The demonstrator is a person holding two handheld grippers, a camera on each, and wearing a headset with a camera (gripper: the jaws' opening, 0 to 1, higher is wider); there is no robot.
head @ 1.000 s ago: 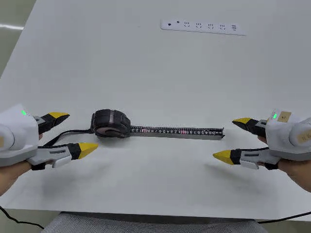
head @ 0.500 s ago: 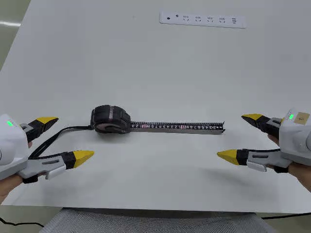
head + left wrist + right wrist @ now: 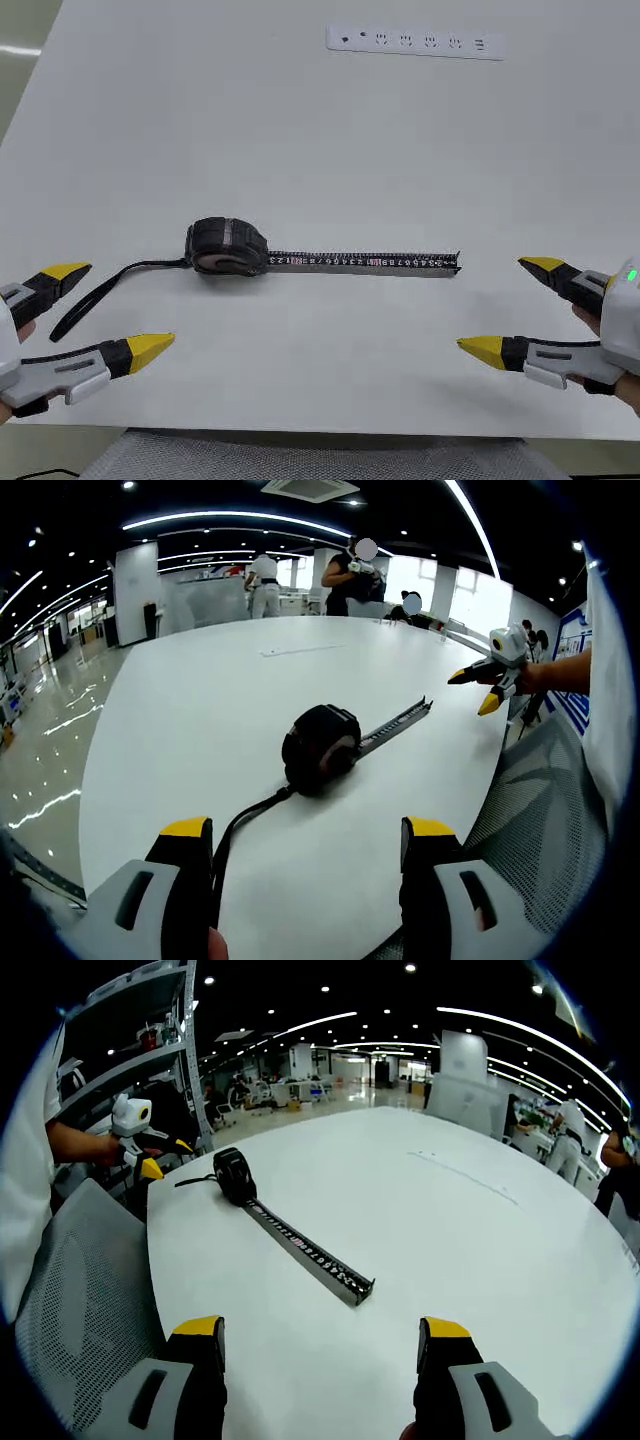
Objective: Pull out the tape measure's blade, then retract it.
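A black tape measure (image 3: 227,247) (image 3: 321,747) (image 3: 234,1173) lies on the white table (image 3: 300,130), its blade (image 3: 362,262) (image 3: 308,1252) pulled out to the right and resting flat, and its wrist strap (image 3: 95,292) trailing left. At the table's lower left corner my left gripper (image 3: 105,310) (image 3: 308,842) stands open, holding nothing, well away from the case. My right gripper (image 3: 518,308) (image 3: 322,1337) is open at the lower right, a short way beyond the blade's hooked tip (image 3: 457,264) (image 3: 364,1289).
A white power strip (image 3: 415,42) lies at the far side of the table. A mesh chair back (image 3: 300,460) sits just under the near table edge. Several people stand in the distance behind the table (image 3: 300,680).
Both grippers have drawn back outward and toward the near edge, away from the tape measure. The tape measure and its extended blade have stayed put.
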